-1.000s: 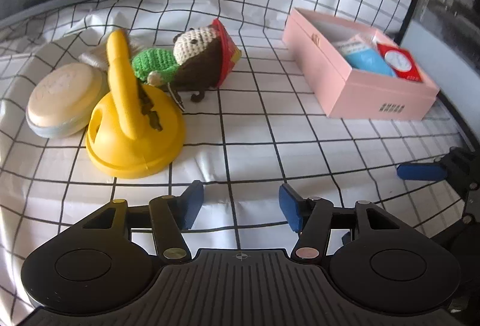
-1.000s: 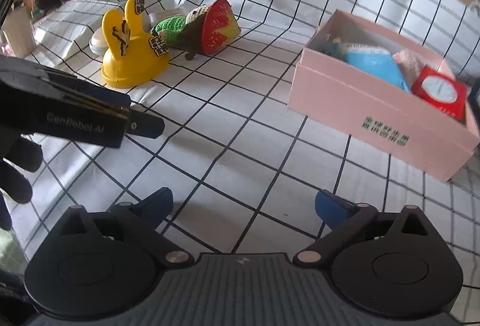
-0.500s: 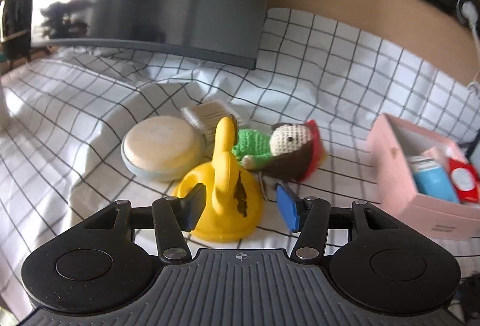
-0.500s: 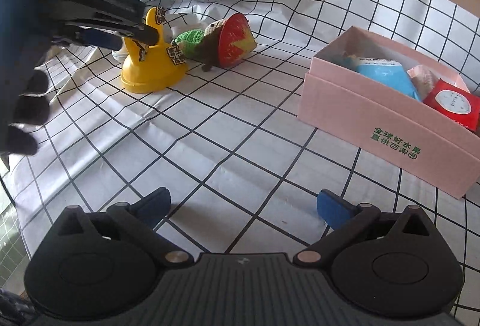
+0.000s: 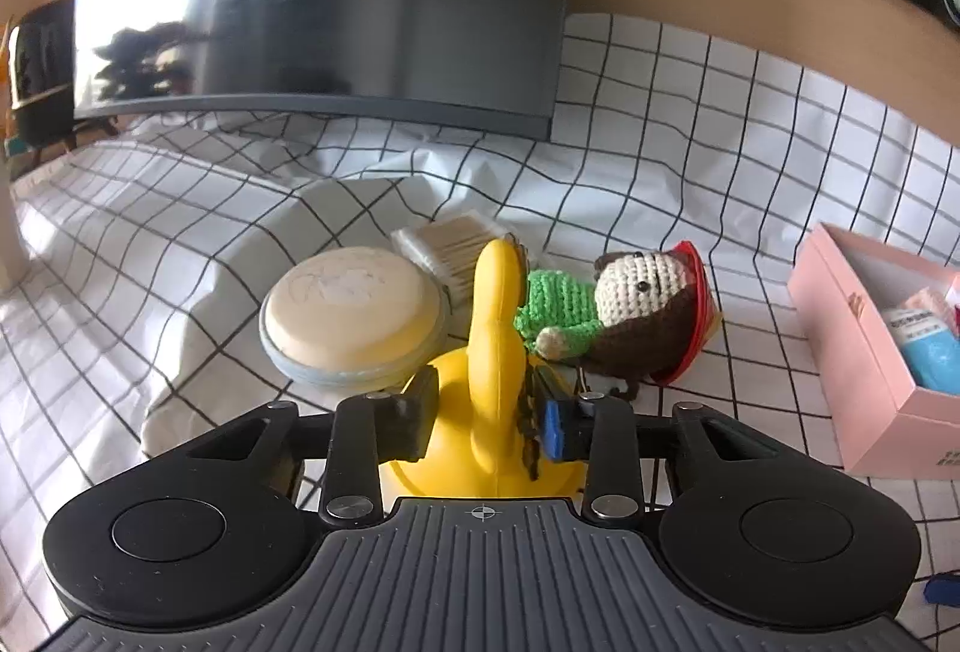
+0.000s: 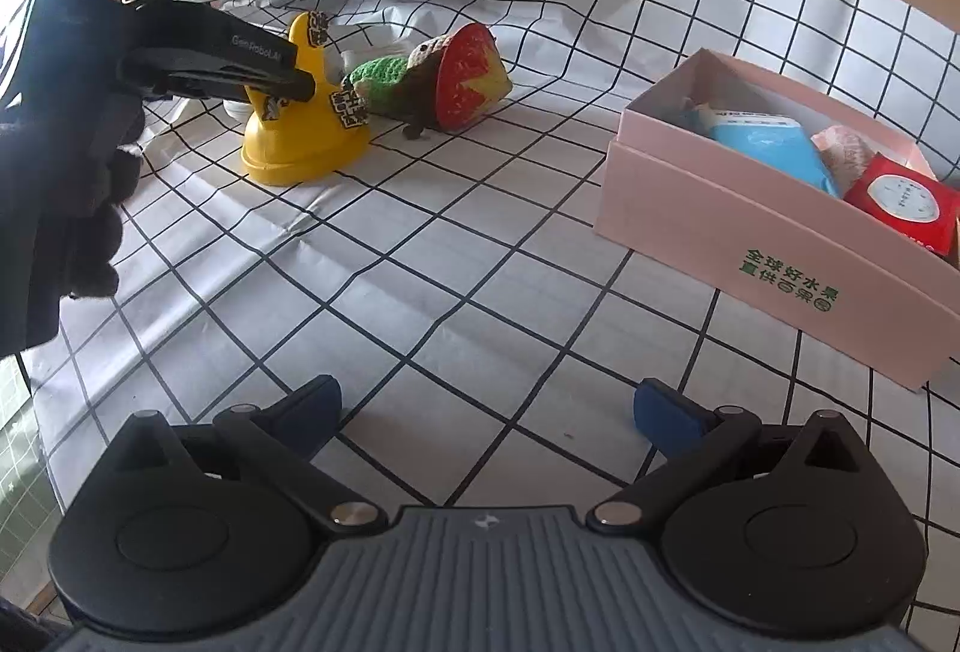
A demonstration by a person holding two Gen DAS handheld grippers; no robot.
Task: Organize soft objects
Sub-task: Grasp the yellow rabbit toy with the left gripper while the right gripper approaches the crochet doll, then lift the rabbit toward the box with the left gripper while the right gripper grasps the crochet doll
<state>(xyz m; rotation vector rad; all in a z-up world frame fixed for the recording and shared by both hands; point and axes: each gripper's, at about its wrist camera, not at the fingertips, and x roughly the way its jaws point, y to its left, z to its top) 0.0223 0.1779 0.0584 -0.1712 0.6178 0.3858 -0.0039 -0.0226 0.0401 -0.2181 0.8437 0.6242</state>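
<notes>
A yellow rabbit-shaped soft toy (image 5: 492,352) stands on the checked cloth, and it also shows in the right wrist view (image 6: 300,136). My left gripper (image 5: 489,415) has its fingers on either side of the toy's ears, close to them but with a small gap. A crocheted doll (image 5: 630,316) with green sleeve and red hat lies just behind the toy. A pink box (image 6: 780,232) holds a blue pack and a red packet. My right gripper (image 6: 486,412) is open and empty above bare cloth.
A round cream compact (image 5: 354,316) and a pack of cotton swabs (image 5: 450,250) lie left of the doll. A dark monitor (image 5: 324,4) stands at the back. The pink box also shows at the right edge of the left wrist view (image 5: 870,352).
My left gripper has swung over to the yellow toy and narrowed its fingers around the ears. The right gripper has barely moved.
</notes>
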